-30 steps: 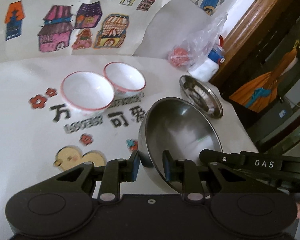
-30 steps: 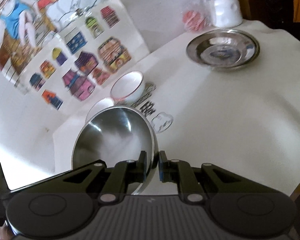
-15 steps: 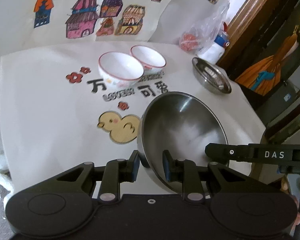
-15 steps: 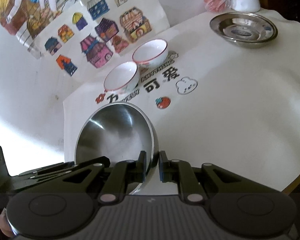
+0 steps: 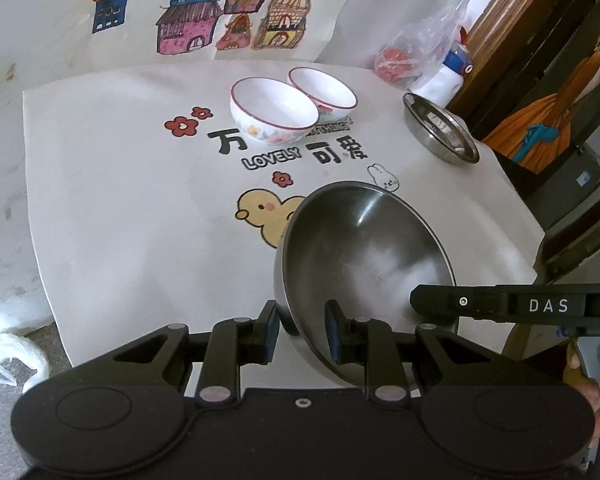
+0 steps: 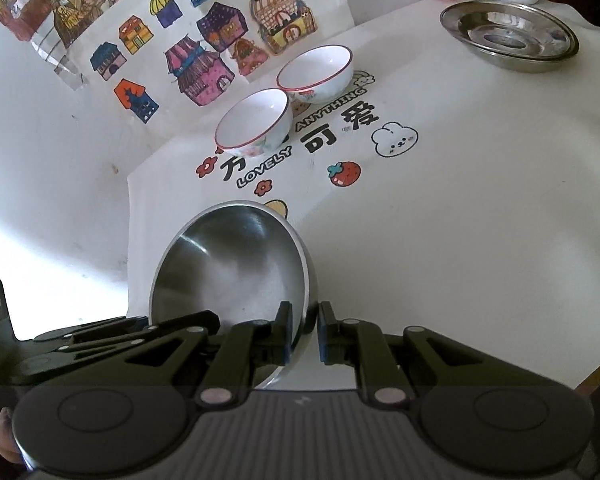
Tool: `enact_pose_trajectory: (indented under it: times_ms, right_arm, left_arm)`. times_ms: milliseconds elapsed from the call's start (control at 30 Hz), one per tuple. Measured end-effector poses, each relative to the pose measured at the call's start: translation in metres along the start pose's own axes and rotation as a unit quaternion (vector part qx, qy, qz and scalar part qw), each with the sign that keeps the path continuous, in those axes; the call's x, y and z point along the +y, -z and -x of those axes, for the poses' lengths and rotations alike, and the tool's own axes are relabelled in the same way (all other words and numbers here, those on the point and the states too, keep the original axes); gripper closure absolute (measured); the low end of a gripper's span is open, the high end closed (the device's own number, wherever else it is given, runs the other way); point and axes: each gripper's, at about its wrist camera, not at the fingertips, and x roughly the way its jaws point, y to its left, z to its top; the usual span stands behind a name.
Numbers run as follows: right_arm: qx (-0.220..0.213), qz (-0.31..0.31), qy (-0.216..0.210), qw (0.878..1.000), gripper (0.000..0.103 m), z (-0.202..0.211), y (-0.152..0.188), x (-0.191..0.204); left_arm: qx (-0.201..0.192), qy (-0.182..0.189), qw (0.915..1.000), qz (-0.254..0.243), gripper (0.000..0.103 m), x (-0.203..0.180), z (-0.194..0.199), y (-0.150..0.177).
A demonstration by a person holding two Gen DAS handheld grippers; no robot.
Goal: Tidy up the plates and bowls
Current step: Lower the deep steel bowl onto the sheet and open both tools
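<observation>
Both grippers pinch the steel bowl: left gripper and right gripper clamp opposite rim walls, probably to steady it, tilted above the tabletop's near edge; two ceramic bowls sit far.

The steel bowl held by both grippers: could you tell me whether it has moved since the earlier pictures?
Yes. The steel bowl has drawn back toward the table's near edge, away from the two white bowls.
</observation>
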Motion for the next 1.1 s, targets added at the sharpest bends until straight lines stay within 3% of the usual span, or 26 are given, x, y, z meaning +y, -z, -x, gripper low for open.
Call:
enact_pose_trajectory:
  times_ms: [200,433,600,733,867,967,1100]
  right_arm:
    - [0.001,-0.003,-0.003,1.0,0.086,-0.003,-0.002,-0.003]
    - [-0.005,0.007,-0.015,1.0,0.075,-0.001,-0.003,-0.005]
    - [-0.017,0.013,-0.01,1.0,0.063,0.006,-0.006,-0.007]
    - [-0.028,0.008,-0.008,1.0,0.054,0.012,-0.012,-0.012]
    - [-0.038,0.008,-0.01,0.999,0.04,0.017,-0.019,-0.015]
    - [-0.046,0.007,-0.019,0.999,0.018,0.019,-0.027,-0.018]
    - [-0.055,0.007,-0.029,0.998,0.012,0.016,-0.041,-0.02]
  left_arm:
    - [0.016,-0.002,0.9999,-0.003,0.078,0.004,-0.01,0.001]
    - [0.002,0.0,0.9999,-0.016,0.076,0.005,-0.01,-0.005]
    - [-0.016,-0.003,0.9989,-0.043,0.062,0.007,-0.006,-0.003]
    - [-0.023,0.009,0.9989,-0.041,0.041,0.013,-0.003,-0.004]
    - [-0.032,0.016,0.9985,-0.043,0.034,0.018,0.004,-0.006]
    - [-0.044,0.019,0.9981,-0.039,0.026,0.023,0.011,-0.011]
    - [-0.073,0.017,0.9969,-0.026,0.023,0.033,0.021,-0.024]
